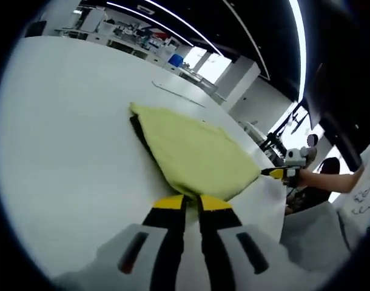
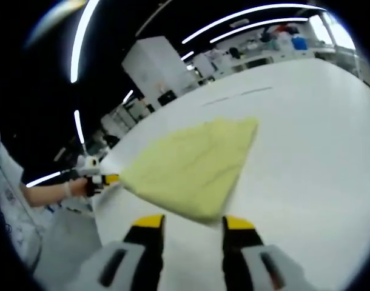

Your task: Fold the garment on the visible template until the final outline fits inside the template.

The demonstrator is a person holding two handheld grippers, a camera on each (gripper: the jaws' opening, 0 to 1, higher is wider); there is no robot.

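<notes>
Left gripper clamps the near corner of the yellow cloth; right gripper gapes just before its edge.

Yellow garment — near open right gripper

The yellow-green garment lies folded flat on the white table, a dark strip, perhaps the template, along one edge.

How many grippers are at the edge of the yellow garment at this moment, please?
2: the left gripper pinches the yellow garment at its near edge; the right gripper is at its side corner, jaws open.
</notes>
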